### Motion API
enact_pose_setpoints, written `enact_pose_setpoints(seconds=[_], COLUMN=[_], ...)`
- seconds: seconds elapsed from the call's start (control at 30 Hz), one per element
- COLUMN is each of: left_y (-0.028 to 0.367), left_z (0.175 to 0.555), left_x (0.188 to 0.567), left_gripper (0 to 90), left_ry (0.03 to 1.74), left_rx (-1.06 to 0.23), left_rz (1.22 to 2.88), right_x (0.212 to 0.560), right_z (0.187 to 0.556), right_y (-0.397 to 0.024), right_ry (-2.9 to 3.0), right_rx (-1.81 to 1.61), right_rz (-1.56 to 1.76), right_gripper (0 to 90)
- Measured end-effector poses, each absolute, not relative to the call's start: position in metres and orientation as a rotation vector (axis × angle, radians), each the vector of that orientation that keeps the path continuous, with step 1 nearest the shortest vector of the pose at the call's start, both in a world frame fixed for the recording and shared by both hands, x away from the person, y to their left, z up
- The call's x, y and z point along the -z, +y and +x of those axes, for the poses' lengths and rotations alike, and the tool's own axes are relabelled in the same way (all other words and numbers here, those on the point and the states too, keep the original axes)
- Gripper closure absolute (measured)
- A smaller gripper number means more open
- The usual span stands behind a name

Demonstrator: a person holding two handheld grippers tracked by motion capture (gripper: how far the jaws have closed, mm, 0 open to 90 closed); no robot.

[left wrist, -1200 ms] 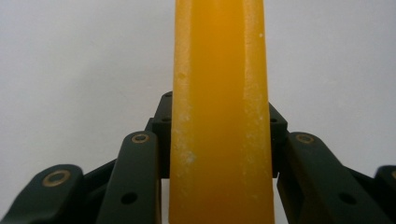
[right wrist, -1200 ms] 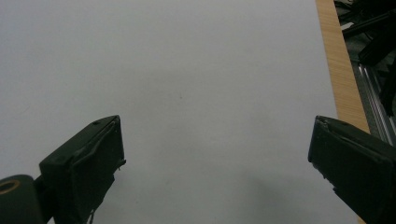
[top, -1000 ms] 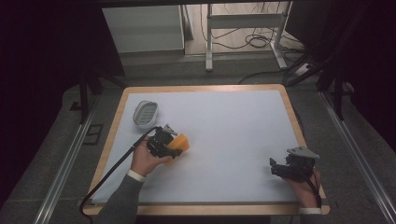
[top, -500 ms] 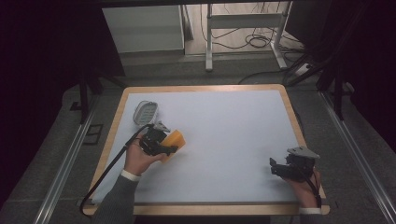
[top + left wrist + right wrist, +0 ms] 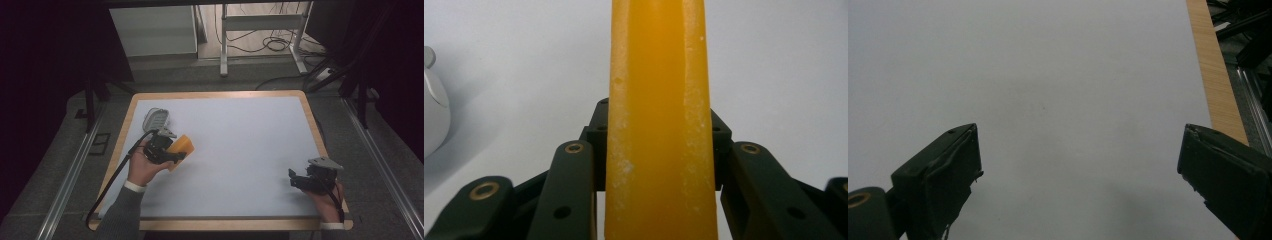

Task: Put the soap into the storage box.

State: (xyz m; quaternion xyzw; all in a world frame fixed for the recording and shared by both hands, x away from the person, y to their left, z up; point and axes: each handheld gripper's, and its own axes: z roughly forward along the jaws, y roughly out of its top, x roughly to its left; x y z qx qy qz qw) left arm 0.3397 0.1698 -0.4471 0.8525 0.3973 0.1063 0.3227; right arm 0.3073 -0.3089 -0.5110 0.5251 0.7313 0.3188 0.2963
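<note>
While my left gripper (image 5: 175, 152) is clamping the orange sponge (image 5: 181, 148) near the grey dish (image 5: 155, 118), delivery is pending; right gripper (image 5: 298, 179) is idling wide.

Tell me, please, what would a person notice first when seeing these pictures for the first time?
The bright orange sponge stands out first, clamped in the left gripper above the left part of the pale table. Behind it, near the far-left corner, lies a small grey-white dish. The right gripper rests with open jaws near the table's near-right corner, holding nothing.
</note>
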Motion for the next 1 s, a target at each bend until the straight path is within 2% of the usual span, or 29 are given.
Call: enact_pose_setpoints(seconds=[1.0], left_y=[0.199], left_z=[0.354], left_x=[0.432], left_gripper=[61.0], left_ry=[1.117], left_rx=[-0.311], left_rz=[2.182], right_x=[0.510], right_z=[0.307], right_y=[-0.312], right_ry=[1.937], right_rx=[-0.840], right_rz=[1.395], right_gripper=[4.1])
